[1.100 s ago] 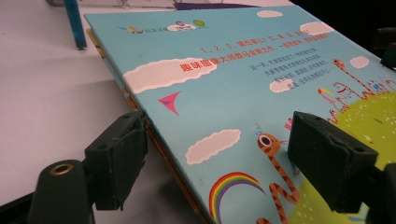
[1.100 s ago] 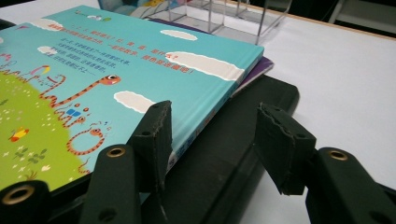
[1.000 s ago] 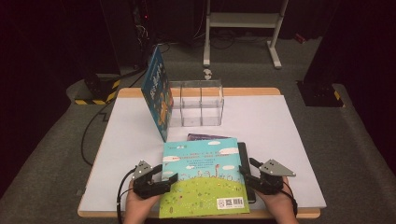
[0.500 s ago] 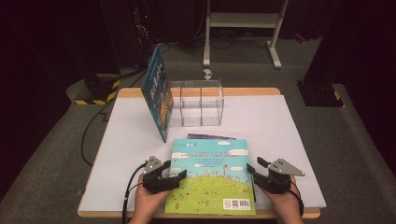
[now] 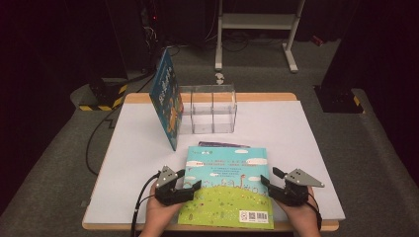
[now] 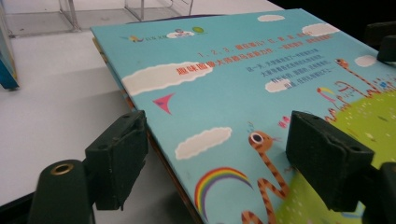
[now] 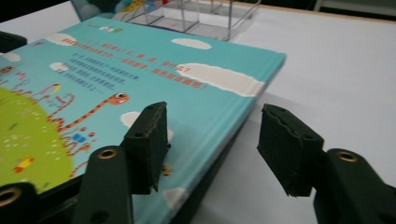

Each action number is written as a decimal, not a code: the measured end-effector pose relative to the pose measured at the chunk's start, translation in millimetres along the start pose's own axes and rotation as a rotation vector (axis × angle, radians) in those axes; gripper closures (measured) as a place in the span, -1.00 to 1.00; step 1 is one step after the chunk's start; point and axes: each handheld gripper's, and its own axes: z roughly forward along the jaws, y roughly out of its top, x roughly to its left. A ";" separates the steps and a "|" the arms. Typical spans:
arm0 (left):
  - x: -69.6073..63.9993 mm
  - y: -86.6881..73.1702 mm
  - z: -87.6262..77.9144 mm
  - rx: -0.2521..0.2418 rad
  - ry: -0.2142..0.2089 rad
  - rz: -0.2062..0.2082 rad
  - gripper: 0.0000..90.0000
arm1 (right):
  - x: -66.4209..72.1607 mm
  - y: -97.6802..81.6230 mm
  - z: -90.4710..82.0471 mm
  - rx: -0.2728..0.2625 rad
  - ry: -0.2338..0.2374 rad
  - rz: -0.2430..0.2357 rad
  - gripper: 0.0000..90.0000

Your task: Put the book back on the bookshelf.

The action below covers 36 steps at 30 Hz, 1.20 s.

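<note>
Both hands slid back toward the near table edge since earlier; right gripper jaws just widened, straddling the picture book's right edge, pads off it. Left gripper spread over the left edge, not pinching. Book lies flat on a darker book, front centre of white table. Beyond: clear organizer, upright blue book leaning beside it.

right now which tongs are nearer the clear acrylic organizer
Left, by a little. The left tongs sit below-left of the clear organizer; the right tongs sit farther off, below-right.
</note>
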 end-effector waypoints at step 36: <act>-4.5 1.5 8.8 0.069 -0.002 -0.026 -0.72 | 1.7 6.3 19.8 0.145 0.164 0.175 -0.70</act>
